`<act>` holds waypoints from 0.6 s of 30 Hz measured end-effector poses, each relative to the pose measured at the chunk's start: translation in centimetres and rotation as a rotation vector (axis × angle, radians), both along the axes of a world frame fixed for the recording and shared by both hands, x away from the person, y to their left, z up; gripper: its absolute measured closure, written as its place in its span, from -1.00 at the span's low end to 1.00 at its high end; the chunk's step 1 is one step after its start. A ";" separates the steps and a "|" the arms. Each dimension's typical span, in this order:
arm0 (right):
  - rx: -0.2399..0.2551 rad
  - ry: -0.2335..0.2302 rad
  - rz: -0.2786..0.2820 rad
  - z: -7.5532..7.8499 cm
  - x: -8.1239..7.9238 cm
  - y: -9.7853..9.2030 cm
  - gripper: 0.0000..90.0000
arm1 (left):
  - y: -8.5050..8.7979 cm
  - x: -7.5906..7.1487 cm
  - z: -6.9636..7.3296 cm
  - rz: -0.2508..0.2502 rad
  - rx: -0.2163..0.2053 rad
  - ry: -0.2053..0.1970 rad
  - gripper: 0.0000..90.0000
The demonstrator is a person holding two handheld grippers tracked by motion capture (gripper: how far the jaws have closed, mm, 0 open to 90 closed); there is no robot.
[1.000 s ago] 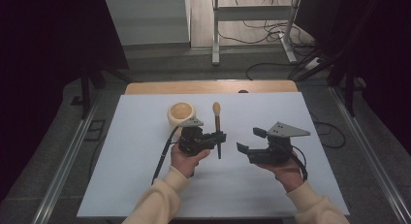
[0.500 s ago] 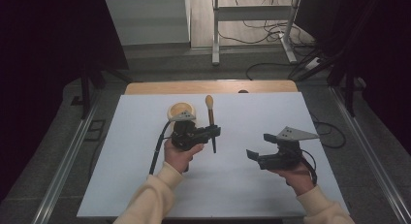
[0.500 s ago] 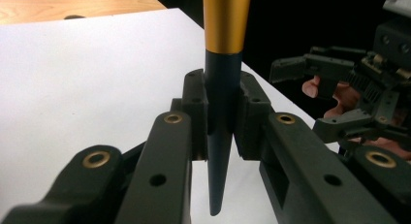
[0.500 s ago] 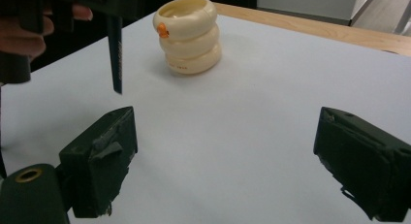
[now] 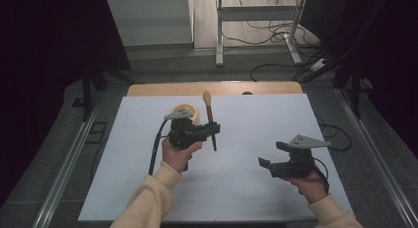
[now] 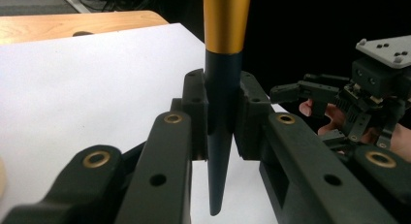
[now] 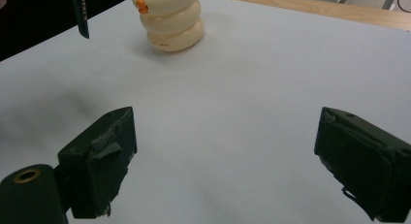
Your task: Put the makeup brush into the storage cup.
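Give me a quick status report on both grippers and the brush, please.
Left gripper shut on brush, held upright. Right gripper open, nothing between its jaws. Cream holder just behind the brush; nothing in the way.

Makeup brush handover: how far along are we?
Done: the left tool is shut on the dark-handled, gold-ferruled makeup brush, upright above the white table. The right tool, whose jaws have just been opening, stands apart with nothing between them. Left, probably: setting the brush into the cream ringed duck holder.
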State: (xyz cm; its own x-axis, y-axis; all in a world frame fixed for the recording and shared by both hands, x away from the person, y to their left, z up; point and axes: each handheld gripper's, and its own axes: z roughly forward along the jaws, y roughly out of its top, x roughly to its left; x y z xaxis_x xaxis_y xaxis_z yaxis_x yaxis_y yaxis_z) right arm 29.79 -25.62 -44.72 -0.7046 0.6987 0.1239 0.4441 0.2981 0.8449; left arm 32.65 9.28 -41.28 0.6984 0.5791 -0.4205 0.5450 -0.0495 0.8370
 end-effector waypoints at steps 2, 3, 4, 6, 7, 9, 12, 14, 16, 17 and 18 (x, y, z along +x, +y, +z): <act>-0.004 0.004 -0.002 -0.1 0.0 -0.2 -0.81 | 0.1 0.1 0.0 0.001 0.003 -0.004 0.75; -0.005 0.007 -0.003 -0.2 0.0 -0.3 -0.81 | 0.2 0.1 0.1 0.003 0.003 -0.003 0.75; -0.009 0.007 -0.003 -0.2 0.0 -0.3 -0.81 | 0.2 0.1 0.1 0.006 0.000 -0.001 0.75; -0.015 0.010 -0.001 -0.4 0.0 -0.4 -0.81 | 0.4 0.2 0.1 0.005 -0.012 0.003 0.75; -0.018 0.011 0.001 -0.4 0.0 -0.5 -0.81 | 0.5 0.2 0.1 0.007 -0.016 0.002 0.75; -0.022 0.012 0.003 -0.5 0.1 -0.5 -0.81 | 0.6 0.2 0.2 0.010 -0.015 -0.001 0.75; -0.023 0.013 0.011 -0.6 0.1 -0.7 -0.81 | 0.8 0.3 0.3 0.016 -0.017 -0.002 0.75; -0.025 0.010 0.018 -0.6 0.2 -0.7 -0.80 | 1.0 0.4 0.3 0.020 -0.020 -0.001 0.75; -0.028 0.011 0.020 -0.7 0.2 -0.8 -0.80 | 1.1 0.4 0.3 0.024 -0.021 0.001 0.75; -0.028 0.011 0.019 -0.7 0.2 -0.9 -0.80 | 1.1 0.4 0.3 0.026 -0.024 0.001 0.75; -0.027 0.015 0.020 -0.7 0.2 -0.9 -0.80 | 1.1 0.5 0.3 0.025 -0.026 0.003 0.75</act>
State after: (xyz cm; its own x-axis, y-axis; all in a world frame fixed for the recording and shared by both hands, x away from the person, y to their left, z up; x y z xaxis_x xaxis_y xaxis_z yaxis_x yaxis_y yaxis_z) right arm 30.03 -26.55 -45.42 -0.7164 0.6880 0.1155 0.4505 0.3299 0.8296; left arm 33.12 10.42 -41.02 0.6828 0.5847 -0.4380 0.5483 -0.0139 0.8362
